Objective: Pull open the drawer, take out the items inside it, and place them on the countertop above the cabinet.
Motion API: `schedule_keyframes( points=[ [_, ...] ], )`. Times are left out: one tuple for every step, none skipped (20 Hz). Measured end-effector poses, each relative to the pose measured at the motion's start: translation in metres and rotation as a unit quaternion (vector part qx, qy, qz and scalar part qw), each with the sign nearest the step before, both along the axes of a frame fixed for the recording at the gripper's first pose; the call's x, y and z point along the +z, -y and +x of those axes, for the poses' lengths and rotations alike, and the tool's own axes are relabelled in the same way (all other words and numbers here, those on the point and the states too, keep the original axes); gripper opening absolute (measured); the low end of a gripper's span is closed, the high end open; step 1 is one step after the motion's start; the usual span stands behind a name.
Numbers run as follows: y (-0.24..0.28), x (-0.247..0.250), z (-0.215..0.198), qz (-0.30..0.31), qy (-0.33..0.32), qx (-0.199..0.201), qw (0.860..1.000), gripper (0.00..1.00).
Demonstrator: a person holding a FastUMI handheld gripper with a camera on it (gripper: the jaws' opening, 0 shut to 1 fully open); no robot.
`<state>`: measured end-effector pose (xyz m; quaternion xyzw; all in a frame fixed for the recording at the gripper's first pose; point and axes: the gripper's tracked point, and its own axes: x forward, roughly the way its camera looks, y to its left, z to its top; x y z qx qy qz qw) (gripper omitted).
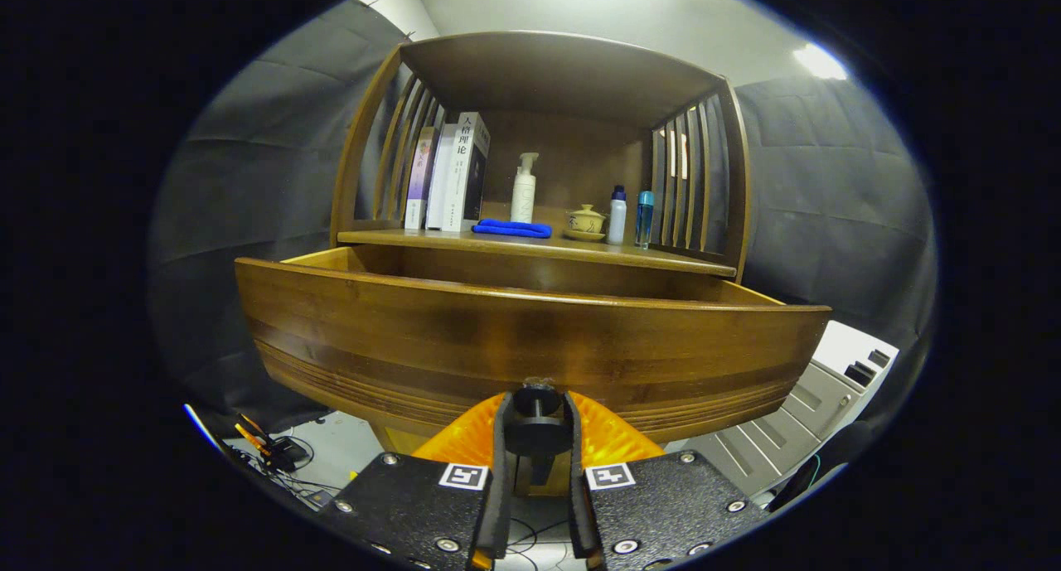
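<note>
Black cloth is hanging behind the cabinet [539, 140]. Its drawer [530, 347] is standing pulled out below the countertop [530, 246], and the gripper [535, 413] fingers are clamping the knob [535, 407] on the drawer front.

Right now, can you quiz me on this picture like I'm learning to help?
1. True or false: the drawer is pulled out from the cabinet.
2. What do the gripper jaws press on? A) blue cloth B) drawer knob C) a book
3. Name the tall white thing standing just behind the blue cloth.

Key:
1. True.
2. B, the drawer knob.
3. The pump bottle.
</note>
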<state>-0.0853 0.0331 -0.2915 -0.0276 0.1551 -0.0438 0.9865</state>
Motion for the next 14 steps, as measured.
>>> schedule_keyframes(
  points=[
    [-0.001, 0.001, -0.004, 0.002, -0.002, 0.001, 1.000, 0.29],
    [-0.002, 0.000, -0.008, 0.001, -0.007, 0.002, 1.000, 0.29],
    [-0.003, 0.000, -0.013, -0.002, -0.010, 0.003, 1.000, 0.29],
    [-0.004, 0.000, -0.018, -0.004, -0.013, 0.004, 1.000, 0.29],
    [-0.004, 0.001, -0.023, -0.005, -0.015, 0.004, 1.000, 0.29],
    [-0.005, 0.001, -0.026, -0.007, -0.017, 0.005, 1.000, 0.29],
    [-0.006, 0.000, -0.031, -0.017, -0.021, 0.009, 1.000, 0.29],
    [-0.007, 0.000, -0.038, -0.029, -0.023, 0.013, 0.999, 0.29],
    [-0.008, 0.001, -0.043, -0.034, -0.024, 0.014, 0.999, 0.29],
    [-0.009, 0.001, -0.046, -0.034, -0.024, 0.014, 0.999, 0.29],
    [-0.010, 0.001, -0.048, -0.032, -0.025, 0.013, 0.999, 0.29],
    [-0.011, 0.000, -0.049, -0.029, -0.026, 0.013, 0.999, 0.29],
    [-0.012, 0.001, -0.048, -0.030, -0.025, 0.014, 0.999, 0.29],
    [-0.012, 0.001, -0.048, -0.033, -0.023, 0.016, 0.999, 0.29]
  ],
)
